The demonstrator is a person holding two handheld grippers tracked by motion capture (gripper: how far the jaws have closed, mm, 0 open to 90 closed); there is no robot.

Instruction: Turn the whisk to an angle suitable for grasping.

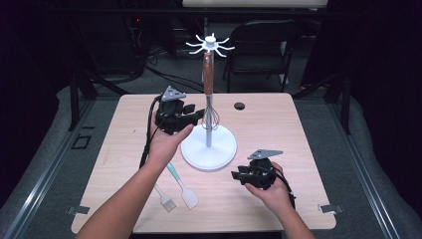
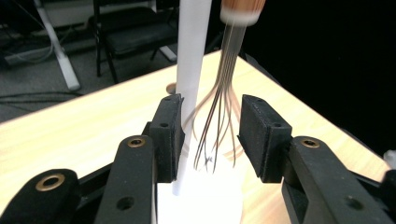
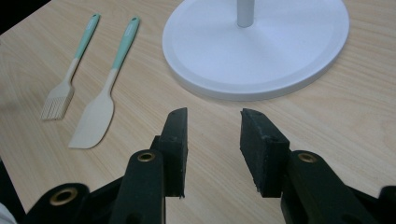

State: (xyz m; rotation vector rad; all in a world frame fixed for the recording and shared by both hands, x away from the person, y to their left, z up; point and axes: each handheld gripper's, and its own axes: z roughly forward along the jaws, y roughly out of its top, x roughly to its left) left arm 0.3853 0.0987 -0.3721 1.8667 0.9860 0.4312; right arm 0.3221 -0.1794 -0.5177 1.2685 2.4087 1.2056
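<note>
A white utensil stand (image 1: 208,144) with a round base and a ring of hooks on top stands mid-table. A wire whisk (image 1: 210,117) with a wooden handle hangs from it beside the pole. My left gripper (image 1: 199,115) reaches in from the left at the height of the wires. In the left gripper view its jaws (image 2: 210,116) stand open, with the whisk wires (image 2: 219,121) between the pads and untouched, and the stand pole (image 2: 191,56) by the left pad. My right gripper (image 1: 236,176) rests low, right of the base, open and empty (image 3: 212,126), facing the stand base (image 3: 261,51).
A spatula (image 1: 186,194) and a basting brush (image 1: 165,199), both with teal handles, lie side by side near the table's front edge, left of centre. A dark cable hole (image 1: 240,106) sits at the back. A black chair (image 1: 263,45) stands beyond the table.
</note>
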